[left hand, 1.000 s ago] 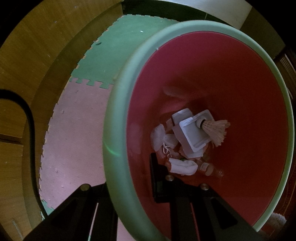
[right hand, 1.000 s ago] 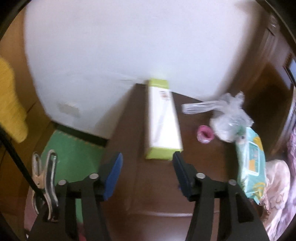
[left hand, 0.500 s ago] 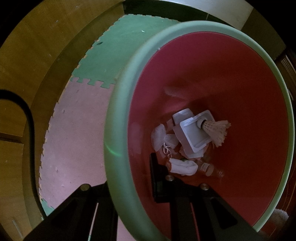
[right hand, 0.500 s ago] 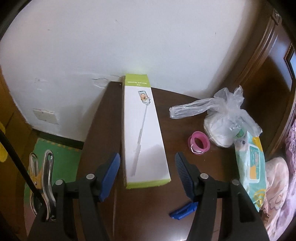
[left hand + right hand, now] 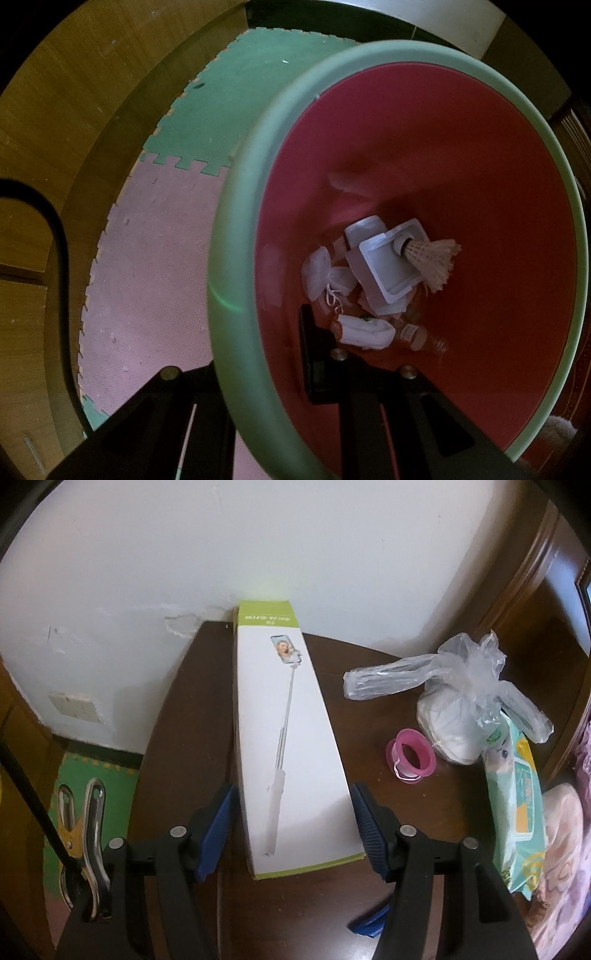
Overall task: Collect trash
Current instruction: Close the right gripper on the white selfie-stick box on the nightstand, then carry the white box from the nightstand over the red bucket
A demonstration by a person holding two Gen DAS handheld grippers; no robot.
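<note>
Left wrist view: dim and warm-toned, with dark fisheye corners and strongly curved edges; a small green glint sits on the bin rim (image 5: 225,302). Right wrist view: brighter, with soft even daylight on the white wall (image 5: 295,554), slight softness throughout, and bowed, vignetted margins.

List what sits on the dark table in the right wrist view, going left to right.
Long white box → pink tape roll → tied clear plastic bag → wet wipes pack.
</note>
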